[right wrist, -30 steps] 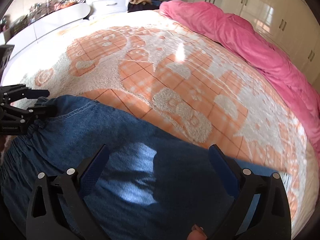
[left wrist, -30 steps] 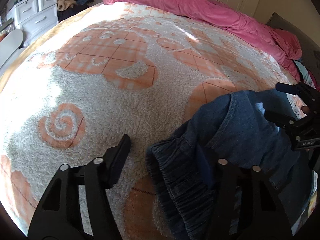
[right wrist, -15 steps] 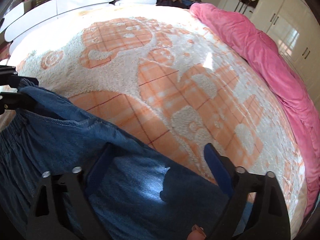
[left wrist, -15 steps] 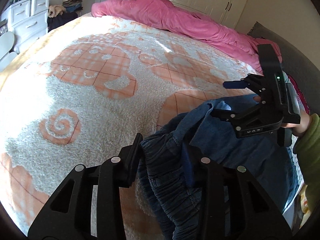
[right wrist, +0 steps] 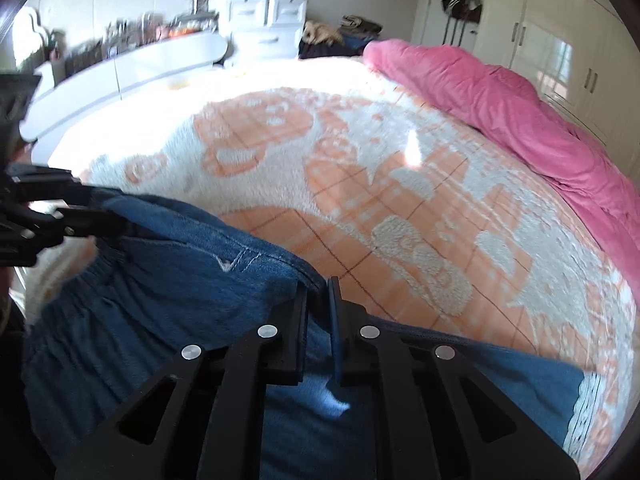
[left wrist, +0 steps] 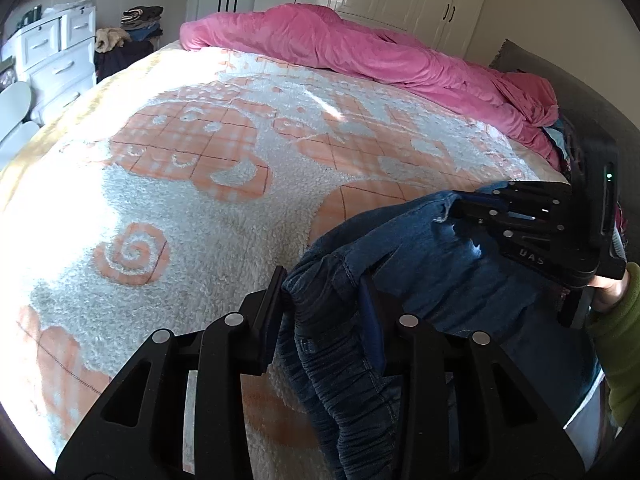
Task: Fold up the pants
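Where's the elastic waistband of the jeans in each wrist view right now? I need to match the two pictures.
Left wrist: waistband lower centre, bunched between the left gripper fingers.
Right wrist: waistband at left, below the left gripper seen at the left edge.
Shared landmark: pink duvet along the bed's far side.

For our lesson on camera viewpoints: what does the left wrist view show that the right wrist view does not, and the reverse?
Only the left wrist view shows the person's green sleeve and the left claw shut on the gathered waistband. Only the right wrist view shows the cluttered white shelf and the lace hem. Both show the denim pants, the right claw shut on their edge, the orange patterned blanket, the pink duvet and the white drawers.
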